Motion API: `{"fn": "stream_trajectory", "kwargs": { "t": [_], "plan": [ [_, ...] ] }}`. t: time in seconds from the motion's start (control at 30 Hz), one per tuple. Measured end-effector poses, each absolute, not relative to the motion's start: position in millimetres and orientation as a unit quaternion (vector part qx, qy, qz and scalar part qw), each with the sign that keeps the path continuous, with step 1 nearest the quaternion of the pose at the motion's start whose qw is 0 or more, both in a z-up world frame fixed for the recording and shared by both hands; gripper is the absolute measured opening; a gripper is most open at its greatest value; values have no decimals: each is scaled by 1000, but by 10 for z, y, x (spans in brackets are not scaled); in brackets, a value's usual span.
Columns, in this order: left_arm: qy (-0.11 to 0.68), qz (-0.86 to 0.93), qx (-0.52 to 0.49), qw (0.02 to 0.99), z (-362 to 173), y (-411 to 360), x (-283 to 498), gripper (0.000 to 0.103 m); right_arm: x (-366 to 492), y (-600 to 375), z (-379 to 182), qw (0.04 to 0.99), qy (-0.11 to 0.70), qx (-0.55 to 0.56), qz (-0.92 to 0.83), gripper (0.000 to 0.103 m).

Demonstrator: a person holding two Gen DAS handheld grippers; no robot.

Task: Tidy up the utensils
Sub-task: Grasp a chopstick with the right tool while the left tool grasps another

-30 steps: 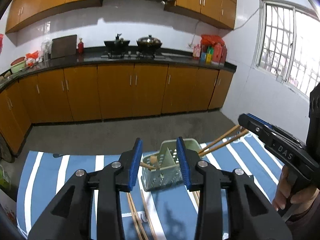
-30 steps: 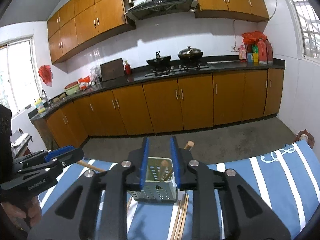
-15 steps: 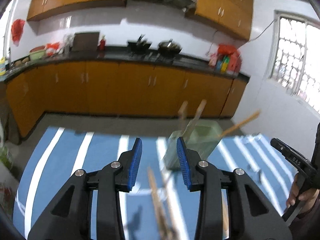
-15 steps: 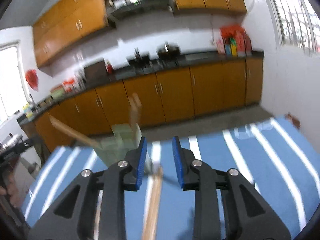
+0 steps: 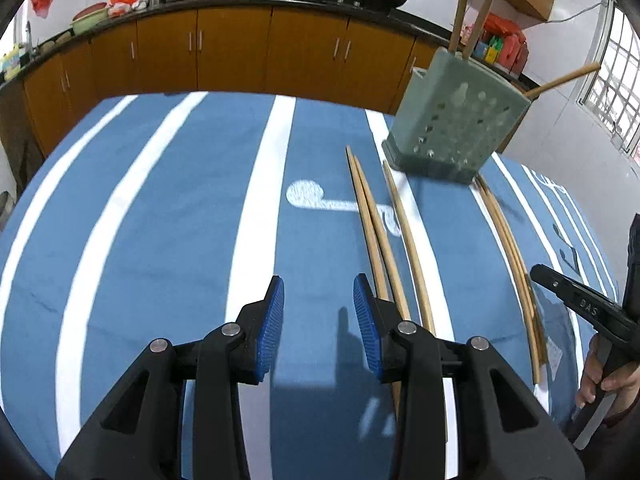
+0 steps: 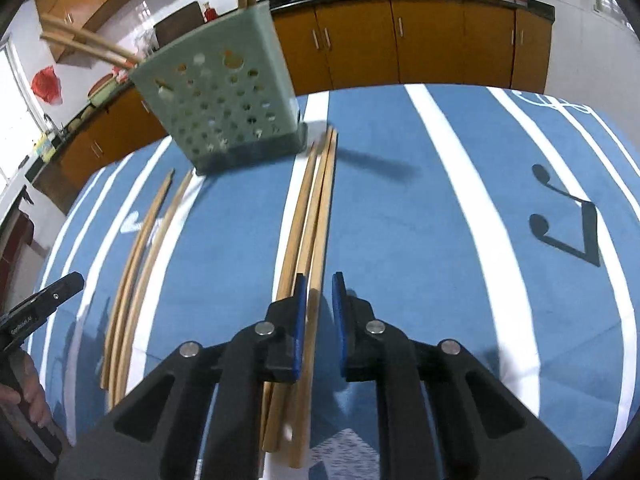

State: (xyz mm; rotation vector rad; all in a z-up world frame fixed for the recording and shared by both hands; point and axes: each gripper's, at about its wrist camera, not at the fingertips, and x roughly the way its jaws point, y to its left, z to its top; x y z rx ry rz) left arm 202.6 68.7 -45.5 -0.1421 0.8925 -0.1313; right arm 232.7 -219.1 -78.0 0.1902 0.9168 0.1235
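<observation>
A green perforated utensil holder stands on the blue striped cloth, with several wooden chopsticks sticking out of it. It also shows in the right wrist view. Three chopsticks lie on the cloth just right of my left gripper, which is open and empty, low over the cloth. Another bundle of chopsticks lies under my right gripper, whose jaws stand slightly apart around one stick, low over the cloth. The left group of chopsticks also shows in the right wrist view.
The cloth-covered table ends toward orange kitchen cabinets with a dark counter, woks and bottles. A window is at the right. The right gripper's body and the hand holding it show at the left view's right edge.
Both grippers have tilted down and dropped from above the holder to low over the cloth. The right gripper now straddles the right chopstick bundle; the left sits beside the left group.
</observation>
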Motion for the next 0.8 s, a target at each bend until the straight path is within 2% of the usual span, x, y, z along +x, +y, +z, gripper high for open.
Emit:
{"fn": "stream_trajectory", "kwargs": {
  "t": [0.17, 0.27, 0.5, 0.6, 0.8],
  "plan": [
    [433, -71, -69, 896, -485, 638, 2002, 37, 2356, -2172, -830, 890, 446, 83, 58, 13],
    [434, -78, -69, 895, -507, 593, 2009, 37, 2357, -2142, -837, 894, 441, 63, 49, 8],
    [436, -104, -67, 891, -537, 460, 1997, 37, 2357, -2391, -839, 899, 432, 76, -11, 8],
    [440, -112, -61, 889, -558, 395, 2001, 34, 2356, -2569, -836, 897, 431, 93, -39, 8],
    [450, -113, -36, 885, -624, 255, 2032, 21, 2348, -2608, -841, 898, 428, 87, -41, 8]
  ]
}}
